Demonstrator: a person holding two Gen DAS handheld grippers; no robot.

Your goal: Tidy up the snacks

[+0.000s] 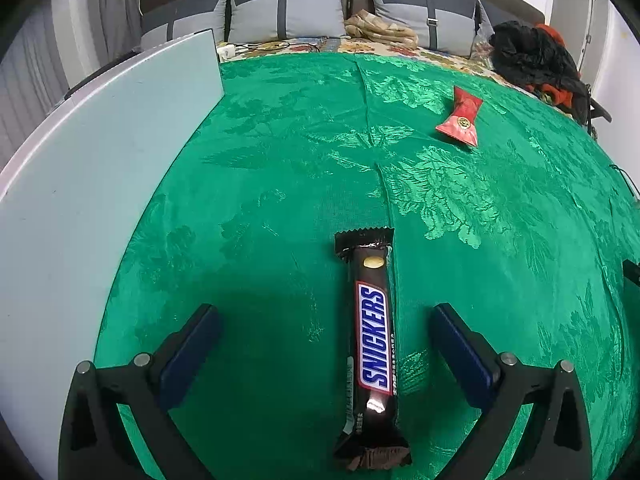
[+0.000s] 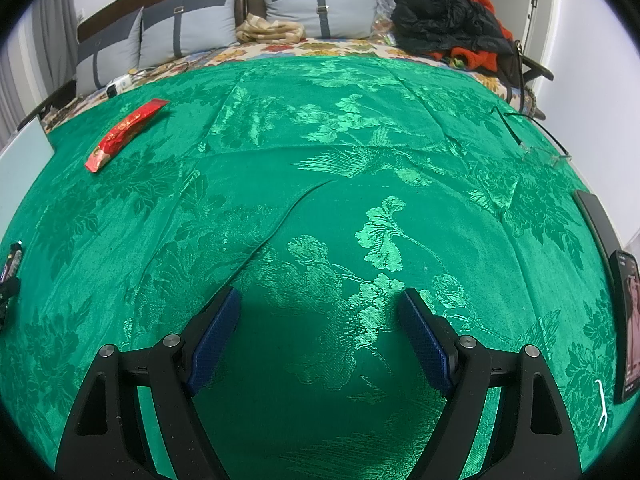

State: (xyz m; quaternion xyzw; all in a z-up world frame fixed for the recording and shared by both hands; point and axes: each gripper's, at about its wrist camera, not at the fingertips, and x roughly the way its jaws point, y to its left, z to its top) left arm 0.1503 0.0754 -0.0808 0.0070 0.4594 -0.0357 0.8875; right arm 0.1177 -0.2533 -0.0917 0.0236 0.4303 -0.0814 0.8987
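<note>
The left gripper (image 1: 326, 316) hangs over the green brocade cloth (image 1: 280, 152) with its jaws spread wide, and a Snickers bar (image 1: 372, 340) lies flat on the cloth between them — neither blue pad (image 1: 192, 356) touches the wrapper. The bar runs lengthwise away from the gripper, one crimped end near the camera and the other pointing toward the pillows (image 1: 288, 12) at the far edge. No earlier view is here to compare, so all I can say is that the bar rests free.

Farther out, toward the far right of the cloth, a red snack packet (image 1: 460, 118) lies on its own, well apart from the bar. A pale board (image 1: 100, 168) covers the left edge.

The right gripper (image 2: 320, 312) is also well open and holds nothing (only cloth shows between its fingers). In its view the red packet sits near the far left corner, a phone (image 2: 628, 320) lies at the right edge, and dark clothes (image 2: 444, 20) are heaped at the far right.
</note>
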